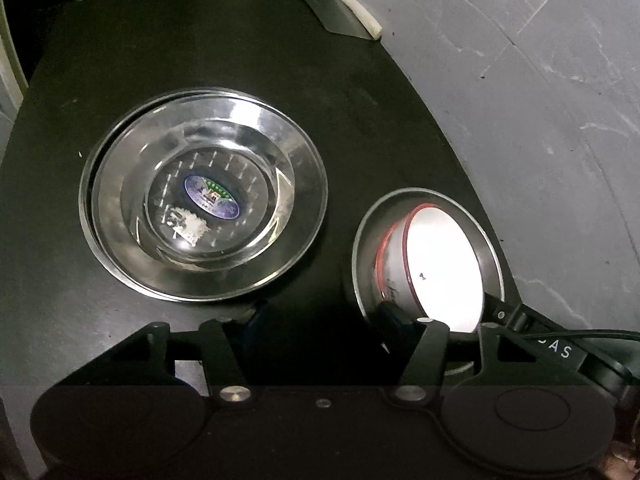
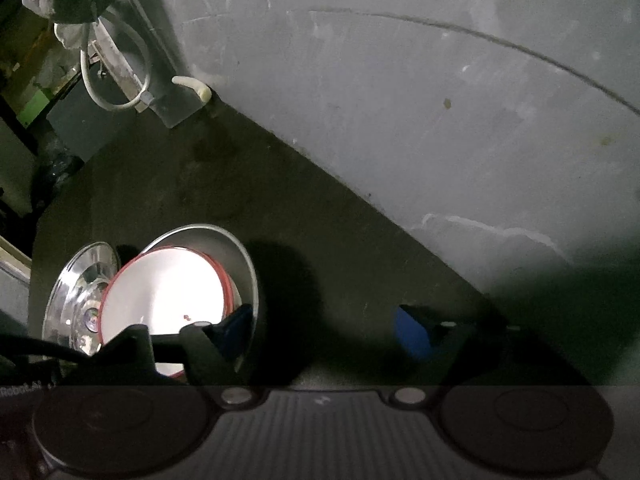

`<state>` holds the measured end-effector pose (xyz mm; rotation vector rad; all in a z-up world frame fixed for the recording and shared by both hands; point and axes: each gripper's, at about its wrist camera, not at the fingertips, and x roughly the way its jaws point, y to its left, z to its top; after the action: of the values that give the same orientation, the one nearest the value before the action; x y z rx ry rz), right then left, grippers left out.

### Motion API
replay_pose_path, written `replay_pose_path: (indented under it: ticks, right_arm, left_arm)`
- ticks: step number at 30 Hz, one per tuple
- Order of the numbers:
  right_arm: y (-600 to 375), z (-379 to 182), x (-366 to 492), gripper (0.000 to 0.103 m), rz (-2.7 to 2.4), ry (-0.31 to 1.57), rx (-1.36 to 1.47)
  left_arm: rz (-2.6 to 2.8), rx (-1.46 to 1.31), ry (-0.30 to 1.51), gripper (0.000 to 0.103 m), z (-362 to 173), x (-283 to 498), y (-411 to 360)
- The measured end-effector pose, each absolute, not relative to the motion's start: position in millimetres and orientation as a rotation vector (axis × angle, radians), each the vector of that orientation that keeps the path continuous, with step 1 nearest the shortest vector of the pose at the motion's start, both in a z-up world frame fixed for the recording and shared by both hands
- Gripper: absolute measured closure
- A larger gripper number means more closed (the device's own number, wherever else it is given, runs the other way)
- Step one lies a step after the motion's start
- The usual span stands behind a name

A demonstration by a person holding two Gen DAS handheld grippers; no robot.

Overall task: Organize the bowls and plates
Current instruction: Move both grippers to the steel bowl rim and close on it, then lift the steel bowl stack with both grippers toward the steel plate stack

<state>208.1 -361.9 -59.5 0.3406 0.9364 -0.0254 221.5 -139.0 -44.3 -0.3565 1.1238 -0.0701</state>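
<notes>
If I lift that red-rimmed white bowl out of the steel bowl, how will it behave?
The red-rimmed white bowl sits tilted inside the steel bowl, so it may rock or slide. Its surface looks glossy, probably slippery. It looks like enamel or ceramic: stiff, likely chippable.

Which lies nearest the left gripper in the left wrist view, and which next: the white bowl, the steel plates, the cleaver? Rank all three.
1. White bowl, right beside the left gripper, on its right.
2. Steel plates, ahead on the left.
3. Cleaver, at the far counter edge.
</notes>
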Motion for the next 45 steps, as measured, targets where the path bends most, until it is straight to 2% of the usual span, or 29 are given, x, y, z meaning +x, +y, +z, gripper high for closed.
replay_pose_path:
  ticks: [5, 8, 12, 16, 20, 28, 33, 40, 45]
  right_arm:
    - [-361.9, -62.5, 209.2, 0.033, 0.006, 0.941, 0.352]
    - [-363.1, -63.8, 209.1, 0.04, 0.02, 0.934, 0.366]
    - [-362.8, -63.6, 207.3, 0.052, 0.05, 0.916, 0.377]
    - [-365.1, -66.1, 207.7, 0.056, 0.072, 0.913, 0.408]
    - [-365.3, -67.6, 207.8, 0.059, 0.082, 0.902, 0.424]
    - [-361.3, -68.2, 208.5, 0.073, 0.104, 0.886, 0.432]
    - [-360.7, -68.7, 207.7, 0.081, 0.126, 0.876, 0.45]
    - [-363.1, -73.3, 208.8, 0.081, 0.148, 0.897, 0.495]
    - [-360.1, -77.3, 209.1, 0.085, 0.165, 0.912, 0.508]
  left_arm:
    - [-0.059, -0.341, 1.114, 0.042, -44.3, 222.6, -140.5]
    - [-0.048, -0.34, 1.115, 0.038, -46.0, 223.3, -139.7]
    - [-0.038, -0.347, 1.117, 0.037, -49.1, 224.3, -138.1]
    - [-0.032, -0.371, 1.112, 0.038, -53.2, 225.7, -134.8]
    - [-0.045, -0.391, 1.107, 0.046, -55.2, 225.3, -133.9]
    - [-0.09, -0.426, 1.088, 0.065, -57.6, 229.0, -134.2]
    - [-0.138, -0.472, 1.058, 0.084, -59.8, 229.0, -133.3]
    - [-0.155, -0.46, 1.027, 0.087, -61.2, 229.5, -135.8]
    - [-0.164, -0.466, 1.023, 0.087, -62.2, 230.2, -135.1]
